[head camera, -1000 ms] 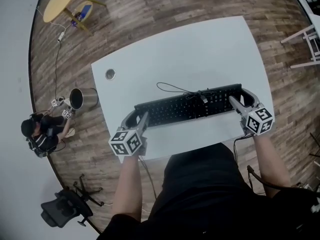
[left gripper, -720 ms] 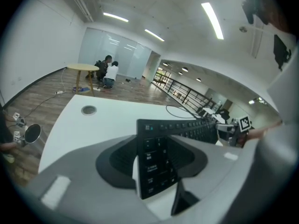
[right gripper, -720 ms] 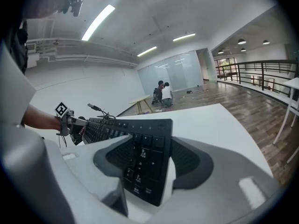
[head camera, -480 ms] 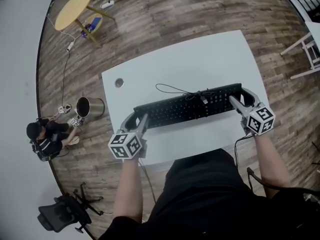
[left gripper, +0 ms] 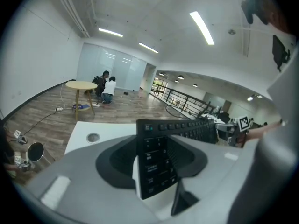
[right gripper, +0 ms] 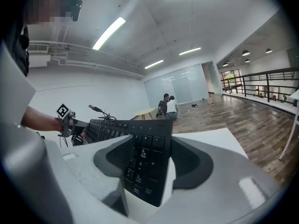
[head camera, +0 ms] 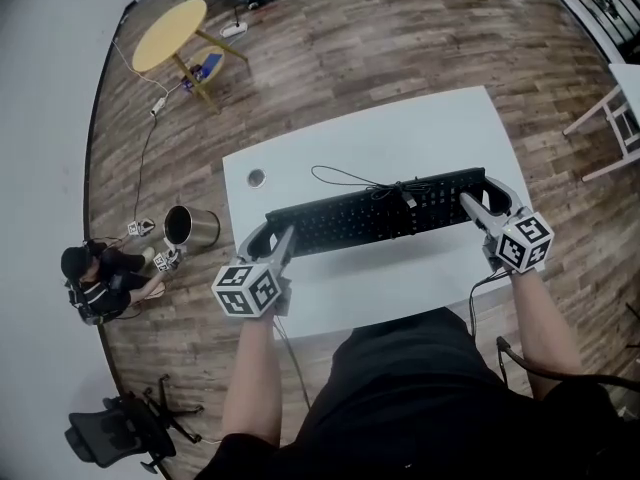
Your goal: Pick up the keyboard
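Observation:
A black keyboard (head camera: 375, 216) hangs level above the white desk (head camera: 400, 133), held at both ends. My left gripper (head camera: 272, 238) is shut on its left end, and my right gripper (head camera: 490, 200) is shut on its right end. A black cable (head camera: 392, 188) lies bundled on top of the keys, with a loop trailing to the left. In the left gripper view the keyboard (left gripper: 156, 162) runs out between the two grey jaws. The right gripper view shows the same: the keyboard (right gripper: 145, 164) is clamped between the jaws, with the other marker cube far off at its end.
The desk has a round grommet hole (head camera: 256, 178). On the wooden floor to the left stand a metal bin (head camera: 190, 226), a round yellow table (head camera: 170, 33) and an office chair (head camera: 115, 433). A person (head camera: 100, 278) crouches there. A white chair (head camera: 615, 118) stands at the right.
Both grippers have risen together with the keyboard between them. The desk and floor look smaller and farther below, and more of the room shows around the desk.

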A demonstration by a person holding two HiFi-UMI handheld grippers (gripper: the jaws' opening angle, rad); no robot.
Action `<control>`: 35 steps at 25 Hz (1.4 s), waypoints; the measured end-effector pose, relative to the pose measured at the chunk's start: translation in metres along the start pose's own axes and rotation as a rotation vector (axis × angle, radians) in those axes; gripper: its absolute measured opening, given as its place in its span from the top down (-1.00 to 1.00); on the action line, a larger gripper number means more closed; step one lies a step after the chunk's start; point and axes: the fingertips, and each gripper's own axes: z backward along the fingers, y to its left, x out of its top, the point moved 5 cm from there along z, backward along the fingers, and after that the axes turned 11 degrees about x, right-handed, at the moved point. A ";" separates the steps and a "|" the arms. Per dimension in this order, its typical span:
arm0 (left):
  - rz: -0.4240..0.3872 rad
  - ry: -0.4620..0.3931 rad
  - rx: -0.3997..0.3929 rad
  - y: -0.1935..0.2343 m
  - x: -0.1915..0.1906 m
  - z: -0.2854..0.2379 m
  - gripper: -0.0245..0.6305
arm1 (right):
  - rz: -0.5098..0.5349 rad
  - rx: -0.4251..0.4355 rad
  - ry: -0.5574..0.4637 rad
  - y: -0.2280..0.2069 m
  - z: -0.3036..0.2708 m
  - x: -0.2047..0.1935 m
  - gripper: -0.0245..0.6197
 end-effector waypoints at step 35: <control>-0.065 -0.182 -0.004 0.006 0.049 0.032 0.29 | 0.104 -0.022 -0.133 0.026 0.000 0.048 0.17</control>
